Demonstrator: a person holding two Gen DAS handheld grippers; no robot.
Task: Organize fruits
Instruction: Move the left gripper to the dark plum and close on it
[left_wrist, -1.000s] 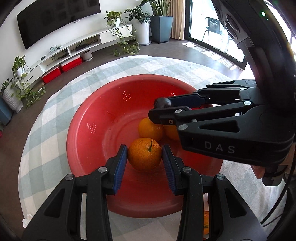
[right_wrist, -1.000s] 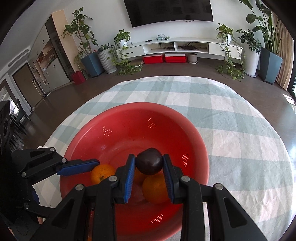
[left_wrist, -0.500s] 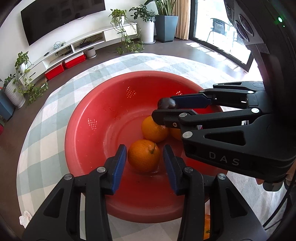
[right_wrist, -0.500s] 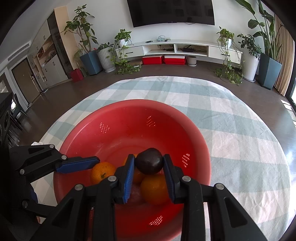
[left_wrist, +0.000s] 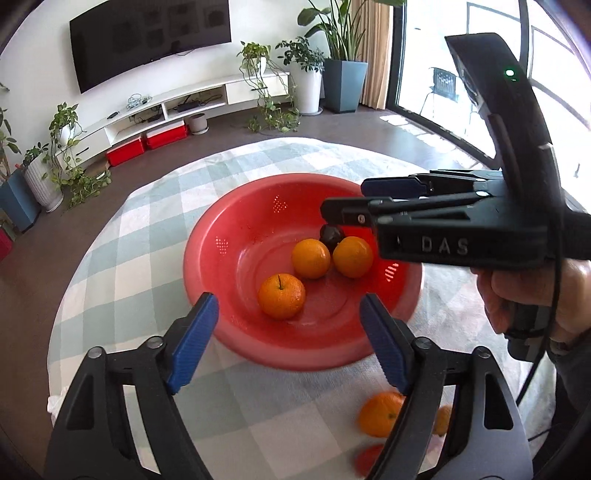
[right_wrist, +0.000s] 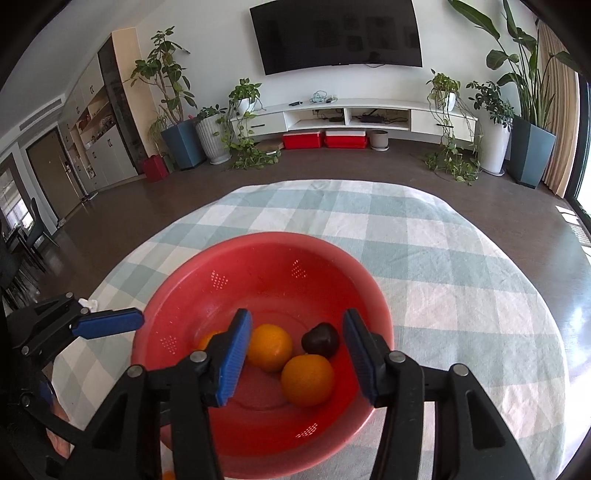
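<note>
A red colander bowl sits on the checked tablecloth. In it lie three oranges and a dark round fruit. My left gripper hovers over the bowl's near rim. Its jaws are opening wide and nothing is between the pads. One of its fingers shows at the bowl's left edge. My right gripper hangs above the fruit. Its jaws are opening too and hold nothing. Two oranges lie below them.
Outside the bowl, near the front edge, lie a loose orange, a second one partly hidden by my finger, and something red. A person's hand holds the right gripper. The table's rim drops to a dark floor.
The left gripper let go of its orange and the right one released the dark fruit; both now lie in the bowl. Both grippers opened and drew back and up.
</note>
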